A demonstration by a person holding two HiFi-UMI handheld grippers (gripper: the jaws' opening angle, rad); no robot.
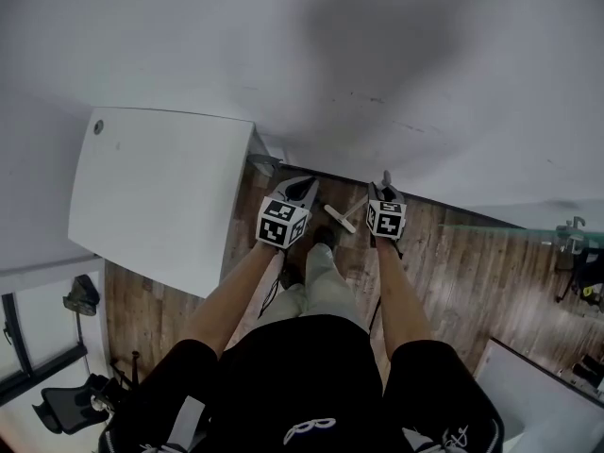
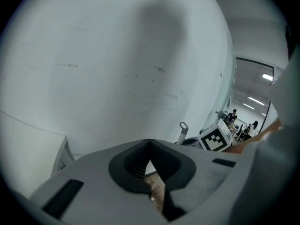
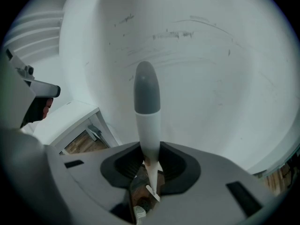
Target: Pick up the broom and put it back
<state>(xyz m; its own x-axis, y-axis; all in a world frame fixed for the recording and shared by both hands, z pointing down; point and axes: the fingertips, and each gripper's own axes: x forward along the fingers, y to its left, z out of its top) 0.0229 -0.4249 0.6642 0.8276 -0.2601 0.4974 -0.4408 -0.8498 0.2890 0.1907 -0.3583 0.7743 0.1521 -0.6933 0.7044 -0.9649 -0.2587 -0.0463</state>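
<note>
The broom's white handle with a grey tip (image 3: 146, 97) rises between the jaws of my right gripper (image 3: 149, 156), which is shut on it. In the head view my right gripper (image 1: 385, 192) is close to the white wall, and a pale part of the broom (image 1: 342, 218) shows lower down over the wood floor. The handle's looped end (image 2: 183, 127) also appears in the left gripper view, beside the right gripper's marker cube (image 2: 215, 138). My left gripper (image 1: 302, 191) is level with the right one, its jaws (image 2: 150, 142) shut with nothing between them.
A white wall (image 1: 377, 55) fills the space straight ahead. A white table (image 1: 160, 196) stands at the left, its corner near my left gripper. Wood floor (image 1: 453, 262) lies below. An office chair (image 1: 66, 409) is at the bottom left, another white surface (image 1: 538, 394) at the bottom right.
</note>
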